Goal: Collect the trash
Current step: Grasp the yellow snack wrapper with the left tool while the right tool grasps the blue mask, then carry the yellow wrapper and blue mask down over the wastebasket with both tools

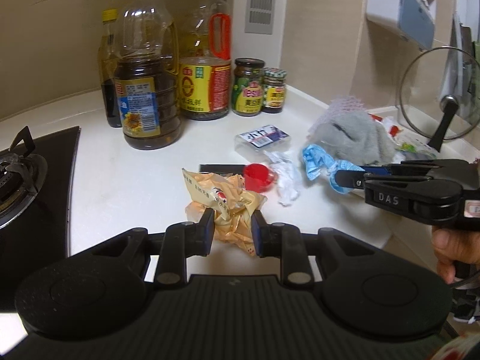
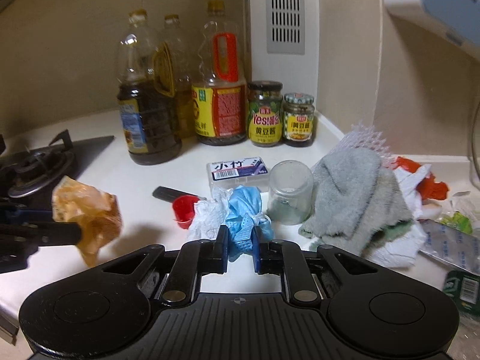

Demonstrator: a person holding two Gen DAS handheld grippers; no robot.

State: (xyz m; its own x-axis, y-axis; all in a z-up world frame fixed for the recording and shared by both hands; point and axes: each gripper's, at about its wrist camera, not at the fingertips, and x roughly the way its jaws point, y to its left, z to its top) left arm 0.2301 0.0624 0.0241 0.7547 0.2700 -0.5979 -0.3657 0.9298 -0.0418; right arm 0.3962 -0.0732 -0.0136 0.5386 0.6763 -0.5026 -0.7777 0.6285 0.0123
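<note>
My left gripper (image 1: 232,230) is shut on a crumpled yellow wrapper (image 1: 223,202) and holds it over the white counter; the wrapper (image 2: 87,214) also shows at the left of the right wrist view. My right gripper (image 2: 240,240) is shut on a crumpled blue face mask (image 2: 244,214), which also shows in the left wrist view (image 1: 318,165). A white crumpled tissue (image 2: 207,216) and a red cap (image 2: 183,207) lie just left of the mask.
Oil bottles (image 2: 150,126) and sauce jars (image 2: 265,114) stand at the back. A gas stove (image 2: 39,162) is at the left. A glass jar (image 2: 289,192), grey cloth (image 2: 354,192), toothpick box (image 2: 237,171) and more wrappers (image 2: 420,186) lie at the right.
</note>
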